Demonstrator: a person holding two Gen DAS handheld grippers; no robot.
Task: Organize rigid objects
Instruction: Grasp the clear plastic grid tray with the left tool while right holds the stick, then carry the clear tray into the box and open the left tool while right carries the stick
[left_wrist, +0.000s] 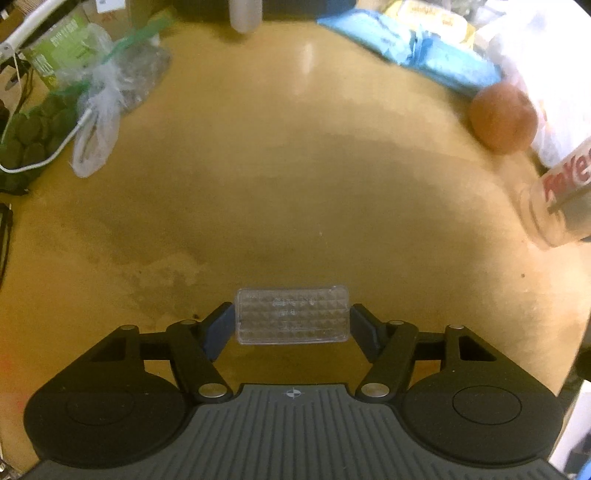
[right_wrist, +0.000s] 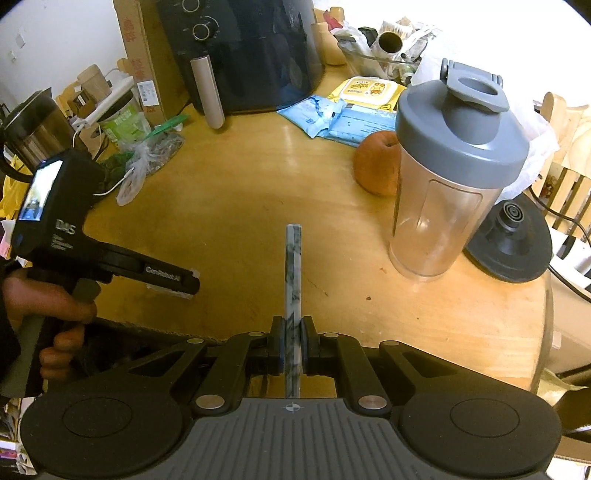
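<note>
A clear plastic box (left_wrist: 291, 315) with a diamond-patterned face lies on the wooden table (left_wrist: 295, 177). My left gripper (left_wrist: 291, 321) points steeply down over it, and the pads meet the box's two short ends. In the right wrist view the same left gripper (right_wrist: 183, 284) reaches in from the left, held by a hand (right_wrist: 48, 302), with something clear at its tip. My right gripper (right_wrist: 293, 339) is shut on a thin marbled grey-white stick (right_wrist: 293, 266). The stick juts forward above the table.
A clear shaker bottle (right_wrist: 443, 192) with a grey lid stands to the right, with an orange fruit (right_wrist: 375, 166) behind it and a black kettle base (right_wrist: 511, 243) beside it. A black air fryer (right_wrist: 251, 48), blue wipe packs (right_wrist: 332, 118) and plastic bags (right_wrist: 147, 158) line the back.
</note>
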